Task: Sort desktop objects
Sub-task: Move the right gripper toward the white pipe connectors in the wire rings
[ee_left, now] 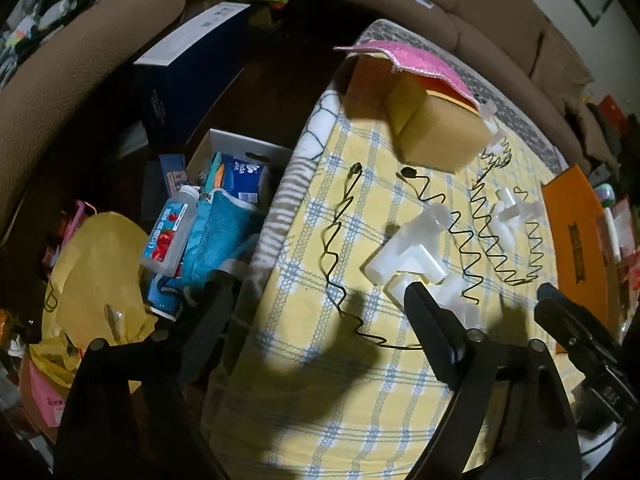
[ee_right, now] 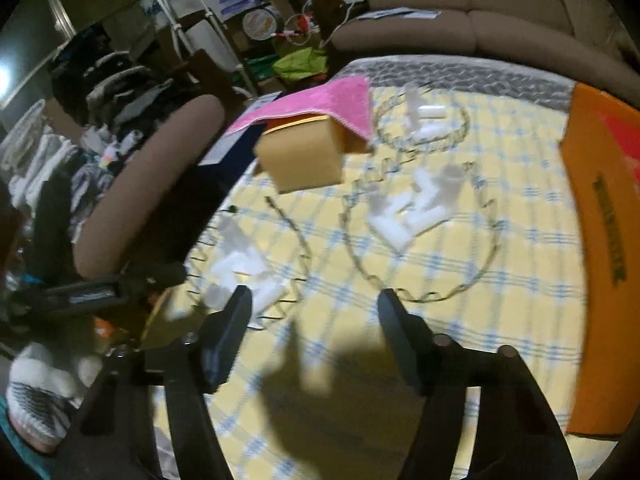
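Left wrist view shows the left gripper (ee_left: 316, 292) with fingers apart and nothing between them, above the yellow checked tablecloth (ee_left: 320, 400). White plastic fittings (ee_left: 404, 248) lie among black coiled springs (ee_left: 464, 248) mid-table, near a yellow sponge (ee_left: 432, 128) under a pink cloth (ee_left: 420, 60). Print on the orange box (ee_left: 576, 248) and the bottle (ee_left: 168, 236) label is too small to read. Right wrist view is blurred; the right gripper (ee_right: 312, 304) also stands spread and empty, and its edge cuts off the orange box.
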`<action>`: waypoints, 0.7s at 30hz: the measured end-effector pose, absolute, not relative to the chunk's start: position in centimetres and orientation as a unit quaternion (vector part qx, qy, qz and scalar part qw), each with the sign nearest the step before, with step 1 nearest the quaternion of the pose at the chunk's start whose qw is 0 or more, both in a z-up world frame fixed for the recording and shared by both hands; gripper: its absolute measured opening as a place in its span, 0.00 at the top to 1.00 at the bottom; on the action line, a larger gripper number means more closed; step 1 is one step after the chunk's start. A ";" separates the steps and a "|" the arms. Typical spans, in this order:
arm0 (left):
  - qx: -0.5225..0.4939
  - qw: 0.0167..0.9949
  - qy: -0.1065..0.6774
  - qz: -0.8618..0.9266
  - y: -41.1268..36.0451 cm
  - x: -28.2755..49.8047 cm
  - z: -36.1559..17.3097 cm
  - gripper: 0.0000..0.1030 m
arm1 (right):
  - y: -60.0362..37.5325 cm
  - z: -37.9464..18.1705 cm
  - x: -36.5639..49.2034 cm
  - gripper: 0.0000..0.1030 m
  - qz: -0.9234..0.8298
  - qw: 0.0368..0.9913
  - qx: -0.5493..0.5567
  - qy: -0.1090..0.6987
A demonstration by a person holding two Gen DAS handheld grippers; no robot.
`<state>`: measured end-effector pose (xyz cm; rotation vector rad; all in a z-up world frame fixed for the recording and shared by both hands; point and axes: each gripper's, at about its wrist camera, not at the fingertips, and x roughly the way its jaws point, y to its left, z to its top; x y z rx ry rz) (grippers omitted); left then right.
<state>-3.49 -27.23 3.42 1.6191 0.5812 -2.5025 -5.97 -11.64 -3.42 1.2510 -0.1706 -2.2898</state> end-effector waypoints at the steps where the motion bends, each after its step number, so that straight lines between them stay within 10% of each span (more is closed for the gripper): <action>1: 0.529 0.051 0.191 -0.825 -27.2 -3.5 3.5 0.17 | -11.9 -3.4 -6.0 0.43 -0.843 0.266 0.462 -0.065; 16: 0.516 0.059 0.181 -0.835 -26.8 -4.9 3.7 0.20 | -19.3 -4.2 -4.3 0.56 -0.836 0.330 0.438 0.027; 21: 0.517 0.066 0.191 -0.832 -27.6 -4.9 3.3 0.20 | -20.8 -5.2 -4.9 0.75 -0.835 0.328 0.439 0.049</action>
